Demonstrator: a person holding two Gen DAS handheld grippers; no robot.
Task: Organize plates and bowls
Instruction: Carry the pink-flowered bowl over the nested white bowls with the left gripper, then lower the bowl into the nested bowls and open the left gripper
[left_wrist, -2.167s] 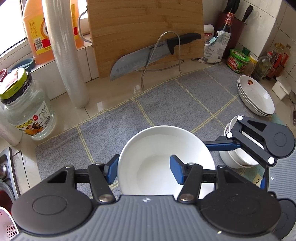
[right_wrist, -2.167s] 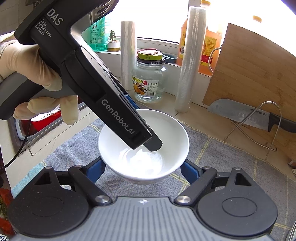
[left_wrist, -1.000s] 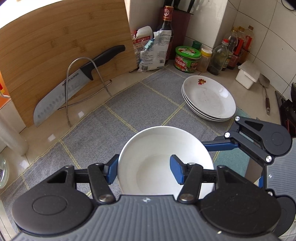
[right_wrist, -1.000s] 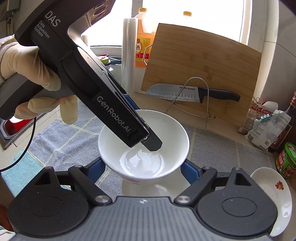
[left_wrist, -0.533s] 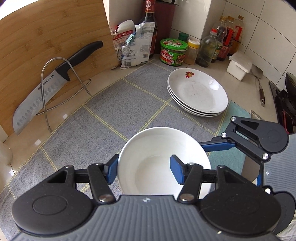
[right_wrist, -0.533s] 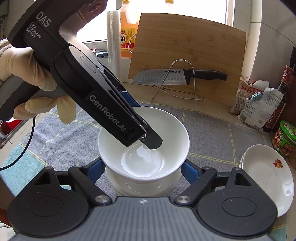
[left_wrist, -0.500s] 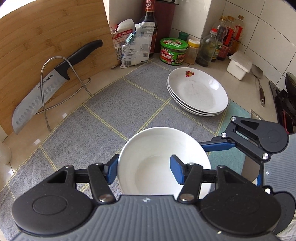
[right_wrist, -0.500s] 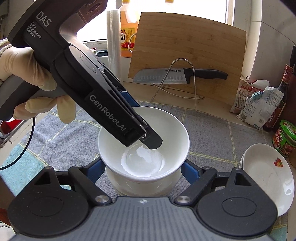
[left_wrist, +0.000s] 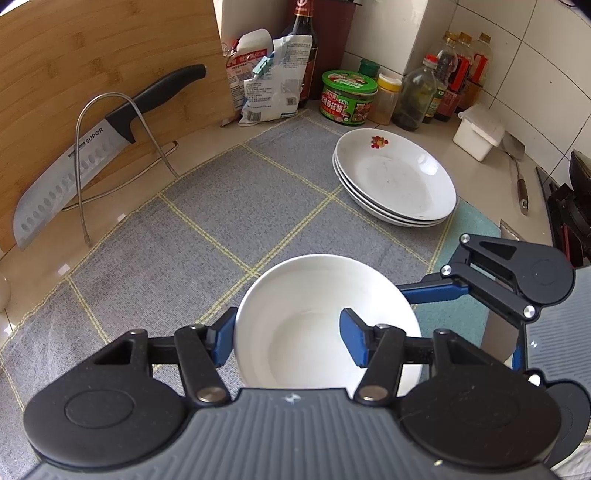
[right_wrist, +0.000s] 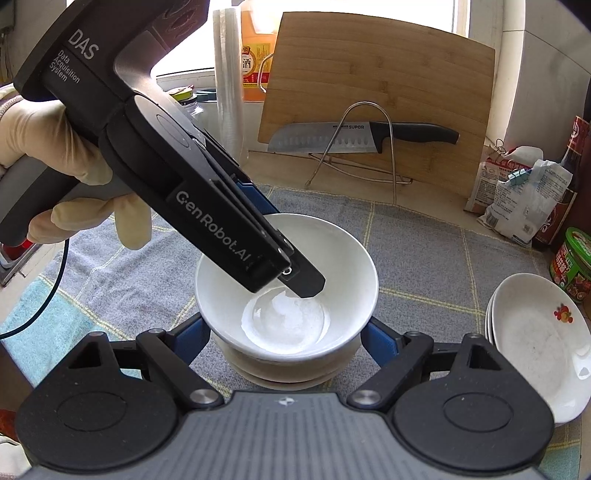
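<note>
A white bowl (left_wrist: 314, 314) is gripped at its near rim by my left gripper (left_wrist: 288, 334), one blue pad inside and one outside. In the right wrist view the same bowl (right_wrist: 332, 258) hangs just over a stack of white bowls (right_wrist: 288, 374), almost nested in the top one. My right gripper (right_wrist: 286, 341) straddles the bowl low on its sides, with both pads against it. Its blue finger (left_wrist: 428, 291) meets the bowl's right side in the left wrist view. Three stacked white plates (left_wrist: 395, 181) with a red flower mark lie to the right on the grey mat (left_wrist: 221, 206).
A knife (left_wrist: 92, 155) rests on a wire stand against a bamboo board (right_wrist: 369, 74) at the back. Bags, a green-lidded tub (left_wrist: 347, 96) and several bottles line the far wall. A gloved hand (right_wrist: 44, 147) holds the left tool. A stove edge (left_wrist: 569, 206) is at the right.
Both grippers carried the bowl to the right across the mat and lowered it. The bowl stack came into view beneath it and the plates drew nearer. Neither grip has changed.
</note>
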